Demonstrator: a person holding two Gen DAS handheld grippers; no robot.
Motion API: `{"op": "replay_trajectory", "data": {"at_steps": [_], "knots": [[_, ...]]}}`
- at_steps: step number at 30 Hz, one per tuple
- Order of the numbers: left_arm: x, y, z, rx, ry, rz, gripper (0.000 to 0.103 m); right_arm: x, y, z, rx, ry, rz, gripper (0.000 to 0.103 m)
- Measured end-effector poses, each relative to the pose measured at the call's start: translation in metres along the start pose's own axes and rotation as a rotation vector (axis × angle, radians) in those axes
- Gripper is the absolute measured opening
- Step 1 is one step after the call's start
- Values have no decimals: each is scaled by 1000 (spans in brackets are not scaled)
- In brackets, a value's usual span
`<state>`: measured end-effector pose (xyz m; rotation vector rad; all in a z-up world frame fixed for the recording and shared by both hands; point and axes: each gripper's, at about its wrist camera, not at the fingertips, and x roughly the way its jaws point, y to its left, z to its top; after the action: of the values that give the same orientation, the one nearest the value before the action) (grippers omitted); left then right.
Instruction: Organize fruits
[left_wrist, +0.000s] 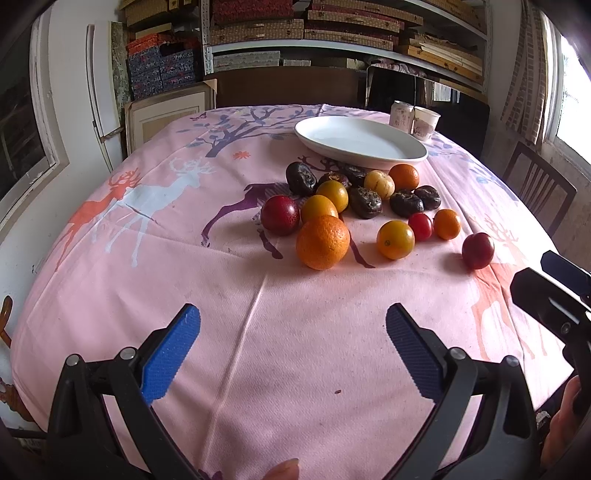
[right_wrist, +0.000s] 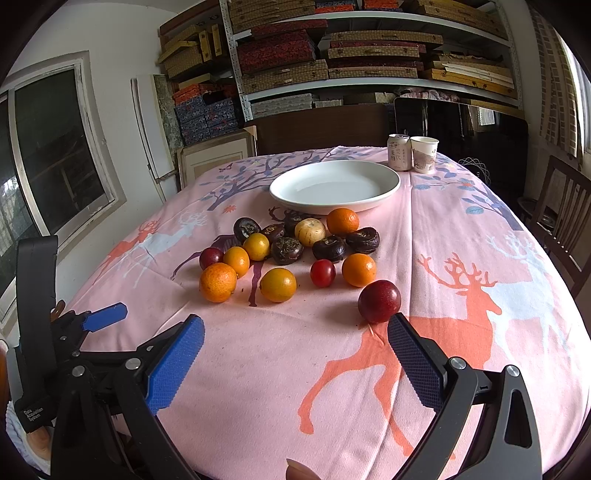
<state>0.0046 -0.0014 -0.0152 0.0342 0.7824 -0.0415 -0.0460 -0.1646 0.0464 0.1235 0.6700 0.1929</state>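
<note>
A pile of fruit lies mid-table: a big orange (left_wrist: 322, 242) (right_wrist: 218, 282), yellow-orange fruits (left_wrist: 395, 239) (right_wrist: 277, 284), red plums (left_wrist: 477, 250) (right_wrist: 379, 301), several dark wrinkled fruits (left_wrist: 365, 202) (right_wrist: 287, 250) and a pale one (left_wrist: 379, 180) (right_wrist: 310, 232). An empty white plate (left_wrist: 360, 142) (right_wrist: 334, 186) sits behind them. My left gripper (left_wrist: 293, 325) is open and empty, well short of the big orange. My right gripper (right_wrist: 295, 336) is open and empty, its right finger just before the nearest red plum. The left gripper also shows in the right wrist view (right_wrist: 105, 316).
The pink deer-print tablecloth (left_wrist: 229, 302) (right_wrist: 461, 266) covers the table. A can (left_wrist: 402, 116) (right_wrist: 399, 152) and a paper cup (left_wrist: 425, 123) (right_wrist: 423, 154) stand behind the plate. A wooden chair (right_wrist: 561, 218) stands at the right. Shelves of boxes (right_wrist: 369, 55) fill the back wall.
</note>
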Motion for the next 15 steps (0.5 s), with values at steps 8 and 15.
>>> {"op": "replay_trajectory", "data": {"at_steps": [8,15], "knots": [[1,-1,0,2,4,0,99,0,0,0,0,1,1,100],[4,-2,-1,7,17,0,99,0,0,0,1,1,0,100]]}}
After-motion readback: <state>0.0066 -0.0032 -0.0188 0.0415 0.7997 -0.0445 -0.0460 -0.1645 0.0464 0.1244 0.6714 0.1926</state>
